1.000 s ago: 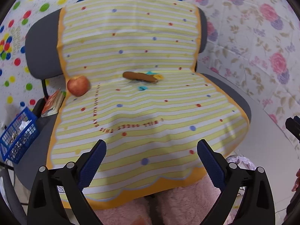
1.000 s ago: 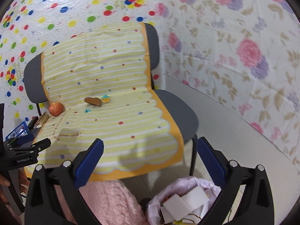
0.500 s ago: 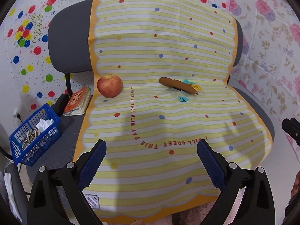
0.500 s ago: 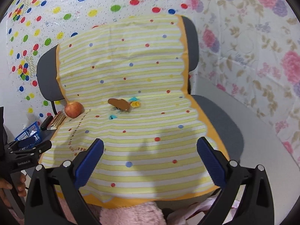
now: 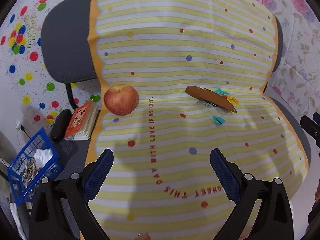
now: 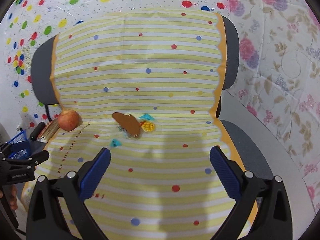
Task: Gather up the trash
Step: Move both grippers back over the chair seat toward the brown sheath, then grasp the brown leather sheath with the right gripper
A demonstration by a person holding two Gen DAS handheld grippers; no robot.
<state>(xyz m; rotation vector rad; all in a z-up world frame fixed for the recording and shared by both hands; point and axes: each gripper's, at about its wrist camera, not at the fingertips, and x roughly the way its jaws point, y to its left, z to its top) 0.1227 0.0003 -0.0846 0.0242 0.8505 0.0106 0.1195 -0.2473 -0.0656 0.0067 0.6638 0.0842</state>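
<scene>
Nothing yet collected: my left gripper [image 5: 161,161] and right gripper [image 6: 160,160] gape wide, empty, above the striped cloth [image 5: 180,40]; brown wrapper [image 5: 210,99] and scraps [image 5: 218,119] remain beside the apple [image 5: 121,99].

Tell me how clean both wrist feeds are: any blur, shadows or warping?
Left wrist: sharp, fisheye bulges the striped cloth; gripper shadows fall short of the apple. Right wrist: slightly softer, shadows below the brown wrapper; edges curve.
</scene>
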